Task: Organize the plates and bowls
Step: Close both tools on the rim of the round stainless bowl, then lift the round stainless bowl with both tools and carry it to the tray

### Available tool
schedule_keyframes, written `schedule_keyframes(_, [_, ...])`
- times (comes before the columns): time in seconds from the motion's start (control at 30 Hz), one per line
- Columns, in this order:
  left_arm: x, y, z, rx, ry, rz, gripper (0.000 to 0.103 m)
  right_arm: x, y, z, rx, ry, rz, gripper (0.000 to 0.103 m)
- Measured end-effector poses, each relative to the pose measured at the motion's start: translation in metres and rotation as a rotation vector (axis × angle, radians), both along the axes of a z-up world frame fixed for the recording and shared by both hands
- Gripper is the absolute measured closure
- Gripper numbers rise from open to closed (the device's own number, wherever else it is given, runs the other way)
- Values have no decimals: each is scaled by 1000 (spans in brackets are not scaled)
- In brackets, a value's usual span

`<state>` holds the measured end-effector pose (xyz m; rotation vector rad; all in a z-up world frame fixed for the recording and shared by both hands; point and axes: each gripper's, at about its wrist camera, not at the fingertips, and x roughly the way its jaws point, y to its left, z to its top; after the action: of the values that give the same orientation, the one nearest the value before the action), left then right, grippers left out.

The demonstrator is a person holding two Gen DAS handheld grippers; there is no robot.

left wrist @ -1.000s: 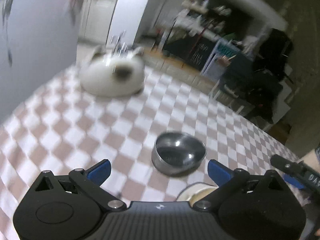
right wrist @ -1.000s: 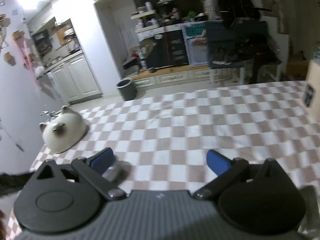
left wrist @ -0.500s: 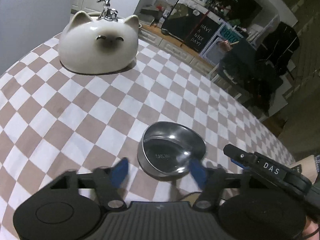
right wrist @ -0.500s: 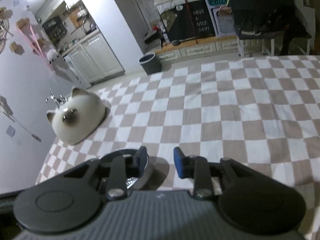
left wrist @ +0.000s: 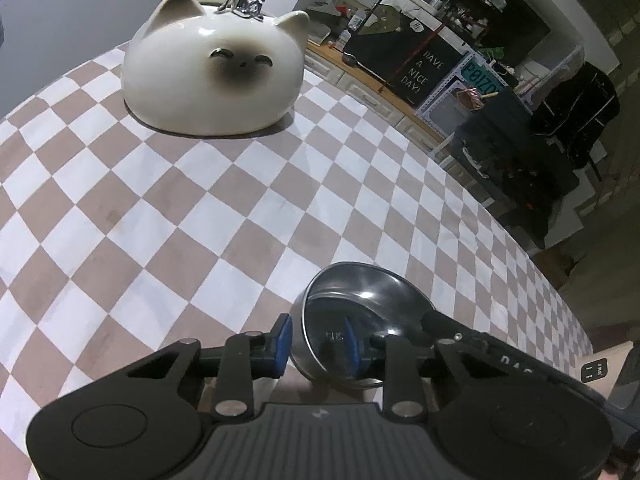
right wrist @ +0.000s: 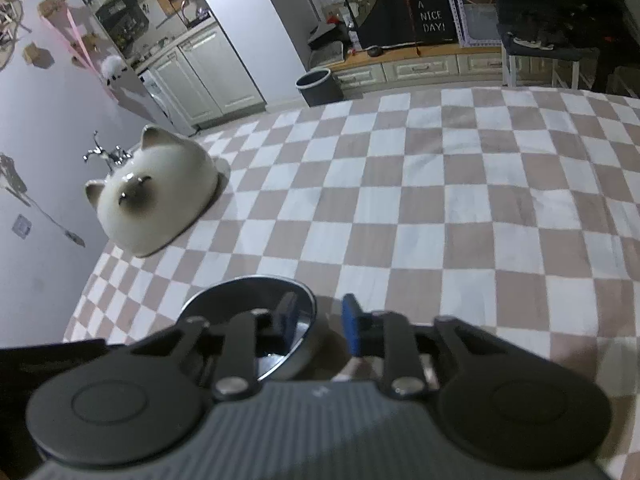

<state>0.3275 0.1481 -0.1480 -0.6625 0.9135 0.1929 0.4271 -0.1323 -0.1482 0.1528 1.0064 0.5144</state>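
the left gripper (left wrist: 316, 340) is closing at this moment, its two blue pads straddling the left wall of the steel bowl (left wrist: 360, 300): in the left wrist view one pad sits outside the rim on the cloth side and the other inside the basin, with a sliver of gap on the outer side, so the pads do not look pressed home yet. the bowl stands upright on the checked tablecloth (left wrist: 200, 208), right in front of both tools and near the table edge closest to the person. moving rightward, the right gripper (right wrist: 318, 322) is closing too, narrow now, and it takes the opposite, right wall of the same bowl (right wrist: 248, 292): its left pad is inside the basin, its right pad outside over the cloth, and the rim runs between them with space visible on the outer side. so the bowl lies between the two tools, each astride one side, neither clearly nearer. the bowl is round with no long axis, so what matters is that each rim wall stays centred between its pads as they meet. far off at the back left sits the white cat-shaped bowl (left wrist: 214, 72), upside down, well apart from the steel one and probably its destination or partner in the sorting.
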Motion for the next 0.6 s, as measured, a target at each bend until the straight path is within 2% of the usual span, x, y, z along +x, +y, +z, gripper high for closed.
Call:
schedule_keyframes(0.17, [2,0,-4,10,10,-12,75,-2,3,0,-19,-5,24,89])
schedule_keyframes(0.33, [3,-1,-6,10,16,-23,75,-5,7,0,-43,-18,37,89])
schedule_keyframes(0.47, [3,0,-6,0,6,-20,84,-4,7,-2,-36,-13,36,89])
schedule_keyframes(0.6, [5,-4,-4,32,11,-31,86,-6,10,-1,-48,-26,42,90])
